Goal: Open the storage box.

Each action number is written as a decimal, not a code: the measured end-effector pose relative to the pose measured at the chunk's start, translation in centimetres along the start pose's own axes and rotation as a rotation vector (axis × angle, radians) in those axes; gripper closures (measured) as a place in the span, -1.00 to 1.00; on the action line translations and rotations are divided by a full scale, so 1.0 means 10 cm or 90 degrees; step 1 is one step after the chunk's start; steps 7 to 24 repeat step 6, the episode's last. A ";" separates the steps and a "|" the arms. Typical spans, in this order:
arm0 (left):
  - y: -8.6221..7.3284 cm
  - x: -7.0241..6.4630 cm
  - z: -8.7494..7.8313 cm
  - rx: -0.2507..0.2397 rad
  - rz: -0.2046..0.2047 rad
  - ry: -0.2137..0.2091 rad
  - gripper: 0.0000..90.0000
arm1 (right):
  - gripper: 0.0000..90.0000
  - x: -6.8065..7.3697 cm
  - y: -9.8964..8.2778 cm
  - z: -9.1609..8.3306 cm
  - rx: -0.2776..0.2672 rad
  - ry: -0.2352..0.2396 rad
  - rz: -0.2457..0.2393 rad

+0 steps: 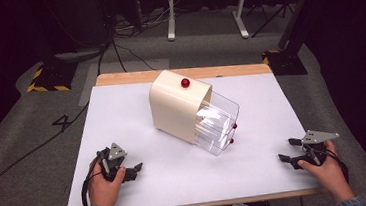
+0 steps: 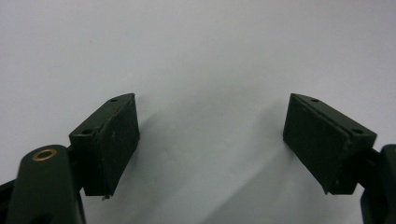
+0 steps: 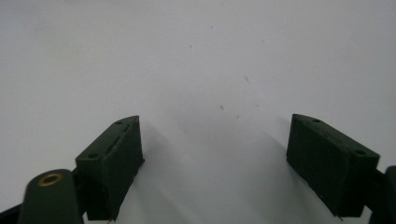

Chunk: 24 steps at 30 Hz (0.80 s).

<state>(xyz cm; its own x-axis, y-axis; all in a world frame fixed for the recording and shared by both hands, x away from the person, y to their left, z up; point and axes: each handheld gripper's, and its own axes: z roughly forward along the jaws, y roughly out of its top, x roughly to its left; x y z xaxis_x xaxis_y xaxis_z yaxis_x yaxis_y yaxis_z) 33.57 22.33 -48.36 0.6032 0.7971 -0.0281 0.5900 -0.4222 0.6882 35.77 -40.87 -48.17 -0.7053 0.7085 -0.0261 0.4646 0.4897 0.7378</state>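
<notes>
Both claws resting wide apart

You are holding the left claw (image 1: 135,169) at seven o'clock and the right claw (image 1: 288,150) at four o'clock on the white worktop (image 1: 136,112), both with jaws gaping and gripping nothing. The cream drawer box (image 1: 176,106) is sitting at centre, its clear drawers (image 1: 218,122) sticking out toward four o'clock

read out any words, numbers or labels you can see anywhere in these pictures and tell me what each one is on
"4": a dark mark on the grey floor left of the table, at; it reads like a hand-marked numeral.
No words or labels can be read on the cream cabinet, its clear drawers, the left gripper or the right gripper.
The two gripper views show bare white tabletop between open jaws, with no text.
</notes>
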 end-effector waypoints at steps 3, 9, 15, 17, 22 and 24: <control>0.00 0.00 0.00 0.000 0.003 0.001 -0.58 | -0.59 0.01 0.00 0.00 -0.001 -0.001 0.000; 0.00 0.00 0.00 0.000 0.008 0.005 -0.58 | -0.59 0.01 -0.01 0.00 -0.003 -0.003 -0.002; 0.00 0.00 0.00 0.000 0.008 0.005 -0.58 | -0.59 0.01 -0.01 0.00 -0.003 -0.003 -0.002; 0.00 0.00 0.00 0.000 0.008 0.005 -0.58 | -0.59 0.01 -0.01 0.00 -0.003 -0.003 -0.002; 0.00 0.00 0.00 0.000 0.008 0.005 -0.58 | -0.59 0.01 -0.01 0.00 -0.003 -0.003 -0.002; 0.00 0.00 0.00 0.000 0.008 0.005 -0.58 | -0.59 0.01 -0.01 0.00 -0.003 -0.003 -0.002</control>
